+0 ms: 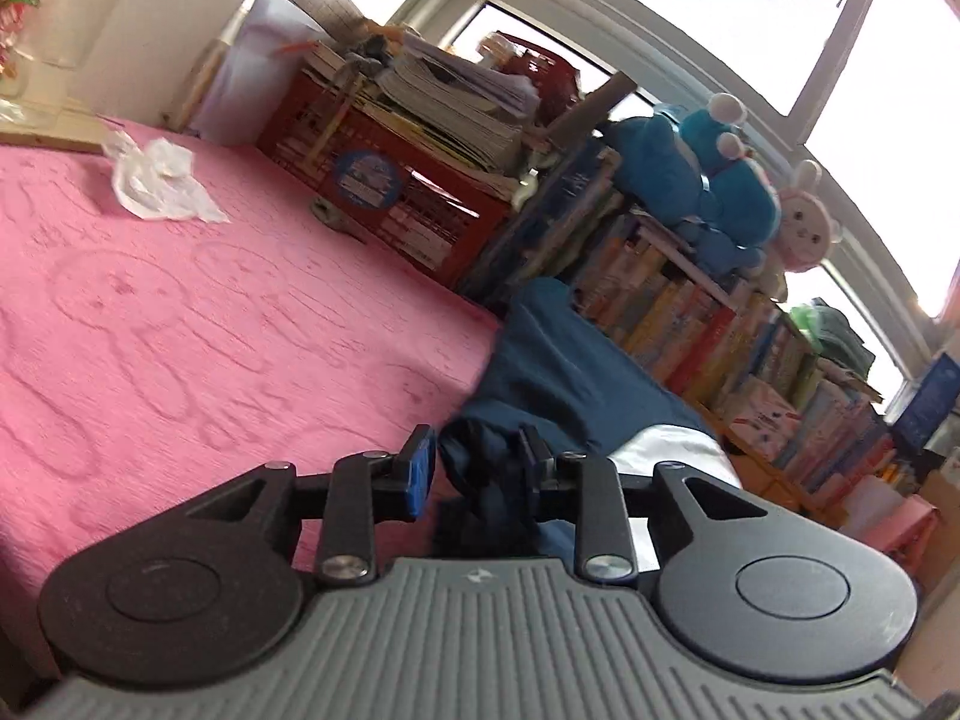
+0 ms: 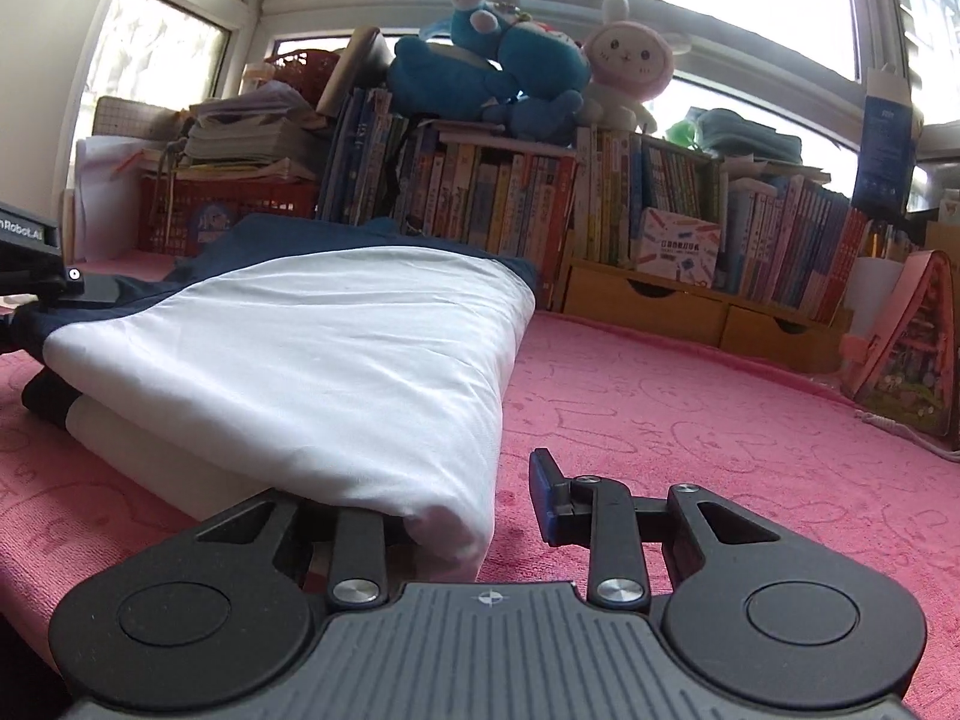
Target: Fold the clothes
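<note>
The navy-and-white garment (image 2: 312, 360) lies on the pink-covered surface (image 2: 690, 432), already doubled over itself: in your right wrist view a white layer curls over a lower white layer, with navy fabric at the far and left edges. At least one fold is therefore in place. Whether further folds are needed, or whether this is the finished bundle, the pictures do not settle.

Your left tool (image 1: 477, 468) has its fingers partly closed around a bunched navy portion of the garment; the cloth sits between the pads, but whether it is firmly pinched you cannot tell, since a gap shows beside the blue pad.

Your right tool (image 2: 474, 498) is spread wide at the near right corner of the garment. Its left finger is hidden under the rolled white edge; its right finger (image 2: 549, 495) stands clear on the surface. It has hold of nothing.

A crumpled white plastic bag (image 1: 159, 180) lies far left on the surface. Beyond the surface stand a row of books (image 2: 600, 204), a red crate (image 1: 384, 192), and plush toys (image 2: 516, 72) below the windows.
</note>
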Tool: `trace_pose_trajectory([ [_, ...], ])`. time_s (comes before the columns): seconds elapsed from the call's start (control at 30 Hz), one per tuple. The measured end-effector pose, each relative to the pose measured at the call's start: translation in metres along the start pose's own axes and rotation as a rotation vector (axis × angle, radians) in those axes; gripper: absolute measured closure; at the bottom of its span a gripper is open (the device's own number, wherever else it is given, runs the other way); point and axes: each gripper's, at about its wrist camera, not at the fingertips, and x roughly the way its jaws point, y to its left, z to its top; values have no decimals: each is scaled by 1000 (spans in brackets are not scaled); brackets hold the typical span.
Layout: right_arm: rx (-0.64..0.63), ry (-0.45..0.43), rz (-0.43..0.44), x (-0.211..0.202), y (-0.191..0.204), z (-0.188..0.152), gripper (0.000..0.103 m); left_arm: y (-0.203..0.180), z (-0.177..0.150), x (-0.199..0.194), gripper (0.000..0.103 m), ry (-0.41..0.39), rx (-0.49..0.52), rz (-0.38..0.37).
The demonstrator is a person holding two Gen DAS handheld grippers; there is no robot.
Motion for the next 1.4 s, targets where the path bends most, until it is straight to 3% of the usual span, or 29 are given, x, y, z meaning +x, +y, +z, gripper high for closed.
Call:
trace_pose_trajectory([
  [0.03,3,-4,4,0,0,0,73,5,3,-3,77,-10,2,66],
  [0.1,2,-16,11,-1,1,0,84,4,7,-11,80,-40,112,224],
  [0.13,6,-18,9,-2,1,-1,84,-1,8,-18,80,-57,189,242],
  [0.27,35,-24,37,-2,-4,-2,84,-52,3,-56,71,-96,589,83],
  [0.33,52,-29,61,-2,-8,0,84,-83,-9,-70,58,-91,840,-36],
  [0.4,62,-36,81,-3,-12,3,84,-107,-26,-81,36,-73,1063,-184],
  [0.47,69,-42,99,-4,-16,5,84,-123,-42,-88,35,-37,1242,-335],
  [0.57,80,-52,125,-5,-21,8,84,-137,-64,-86,34,-25,1442,-450],
  [0.77,82,-56,151,-6,-25,11,84,-151,-87,-62,33,21,1578,-545],
  [0.87,91,-58,155,-7,-25,11,84,-156,-107,-52,36,6,1692,-527],
  [1.03,99,-63,156,-9,-25,10,84,-164,-130,-39,55,-45,1827,-475],
  [1.1,97,-63,146,-9,-24,9,84,-167,-133,-35,92,-29,1844,-456],
  [1.13,95,-63,141,-10,-23,9,84,-169,-134,-32,97,-10,1844,-442],
  [1.27,90,-63,120,-11,-21,8,84,-168,-129,-32,99,15,1833,-414],
  [1.4,89,-59,107,-12,-20,6,85,-156,-120,-27,99,36,1840,-329],
])
